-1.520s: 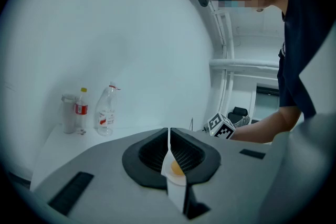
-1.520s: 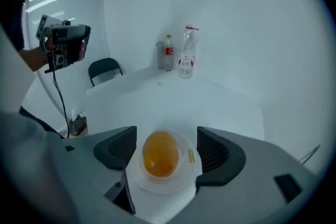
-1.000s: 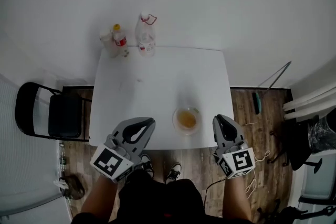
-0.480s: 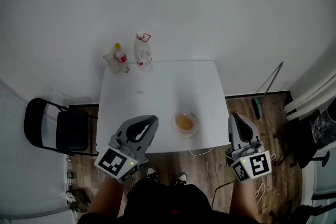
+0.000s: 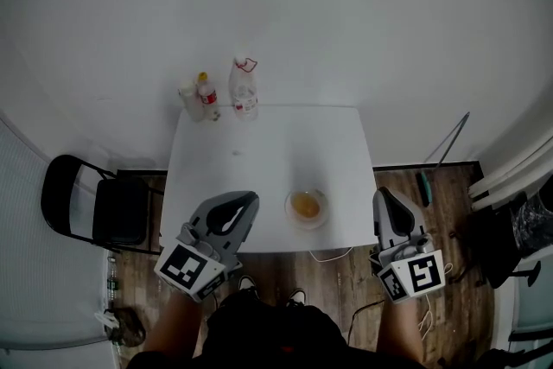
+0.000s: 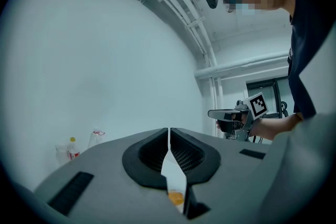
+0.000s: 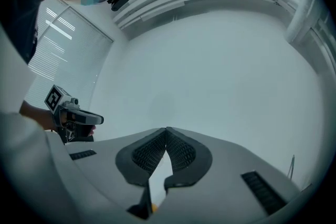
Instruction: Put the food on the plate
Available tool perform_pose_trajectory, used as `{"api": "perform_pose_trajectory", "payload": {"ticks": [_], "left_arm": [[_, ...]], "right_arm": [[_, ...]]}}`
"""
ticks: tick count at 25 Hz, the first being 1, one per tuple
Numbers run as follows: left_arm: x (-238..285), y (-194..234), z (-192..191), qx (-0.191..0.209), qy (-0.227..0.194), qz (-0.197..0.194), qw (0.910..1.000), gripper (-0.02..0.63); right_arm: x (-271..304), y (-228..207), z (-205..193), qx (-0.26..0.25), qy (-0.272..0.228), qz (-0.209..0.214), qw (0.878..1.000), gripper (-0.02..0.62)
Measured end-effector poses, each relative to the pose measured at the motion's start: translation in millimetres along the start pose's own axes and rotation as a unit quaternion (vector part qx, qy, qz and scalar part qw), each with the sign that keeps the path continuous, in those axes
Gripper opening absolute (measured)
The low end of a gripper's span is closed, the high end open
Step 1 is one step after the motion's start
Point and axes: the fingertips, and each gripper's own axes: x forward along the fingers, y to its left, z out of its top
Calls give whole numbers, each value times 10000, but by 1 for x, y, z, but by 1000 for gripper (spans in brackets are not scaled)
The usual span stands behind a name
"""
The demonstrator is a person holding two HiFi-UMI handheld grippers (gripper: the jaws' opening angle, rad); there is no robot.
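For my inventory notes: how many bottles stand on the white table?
3, at the table's far left corner: a tall clear bottle, a yellow-capped bottle left of it, a small clear one leftmost.

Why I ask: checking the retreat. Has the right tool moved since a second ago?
Yes. The right tool has shifted rightward, from over the front right corner of the table to beyond its right edge.
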Motion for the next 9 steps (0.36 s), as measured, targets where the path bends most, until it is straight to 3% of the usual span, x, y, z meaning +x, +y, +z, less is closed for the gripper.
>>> {"api": "perform_pose_trajectory", "payload": {"ticks": [9], "left_arm": [[-2, 9, 5, 43, -59, 69, 9999, 32]], "right_arm": [[7, 6, -3, -52, 98, 111, 9999, 21]]}}
